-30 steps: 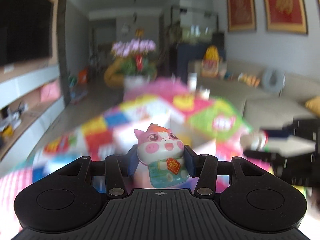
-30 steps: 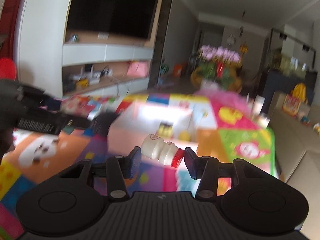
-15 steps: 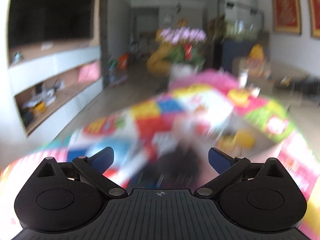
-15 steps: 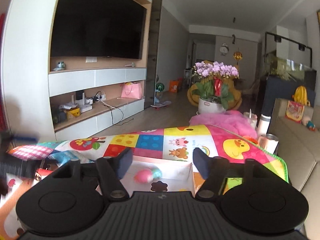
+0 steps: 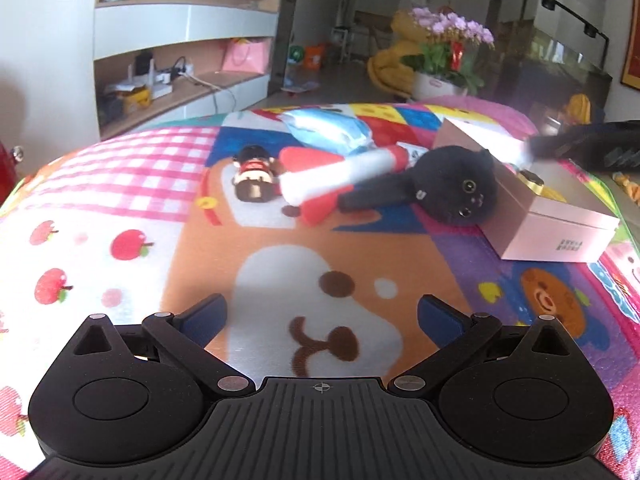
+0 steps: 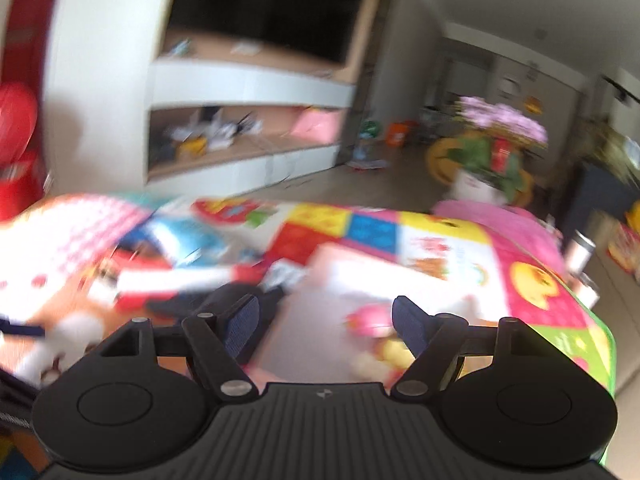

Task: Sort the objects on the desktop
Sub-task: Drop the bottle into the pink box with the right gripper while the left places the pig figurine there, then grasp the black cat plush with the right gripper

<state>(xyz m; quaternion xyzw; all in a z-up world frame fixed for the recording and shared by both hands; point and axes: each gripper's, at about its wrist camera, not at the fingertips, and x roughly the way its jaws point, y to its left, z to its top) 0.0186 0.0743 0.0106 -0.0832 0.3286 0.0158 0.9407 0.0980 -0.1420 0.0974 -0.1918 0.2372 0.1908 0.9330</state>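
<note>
My left gripper (image 5: 322, 320) is open and empty above the colourful mat (image 5: 160, 240). Ahead of it lie a black plush cat (image 5: 452, 188), a red and white toy rocket (image 5: 340, 178), a small figurine (image 5: 254, 178) and a blue foil packet (image 5: 328, 130). A pink open box (image 5: 560, 220) sits at the right, touching the cat. My right gripper (image 6: 326, 320) is open and empty over the box (image 6: 320, 320); the view is blurred. A pink toy (image 6: 368, 318) lies in the box. The right gripper also shows at the left wrist view's right edge (image 5: 592, 146).
The mat's right edge (image 6: 600, 340) drops to the floor. A TV shelf unit (image 5: 180, 60) stands behind at the left. A flower pot (image 5: 444, 64) stands on the floor beyond. A red object (image 6: 16, 140) is at the far left.
Both grippers let go of their loads: the left released the pink cow figure, the right the white bottle. Both opened. The left swung left and down toward the toys on the mat.
</note>
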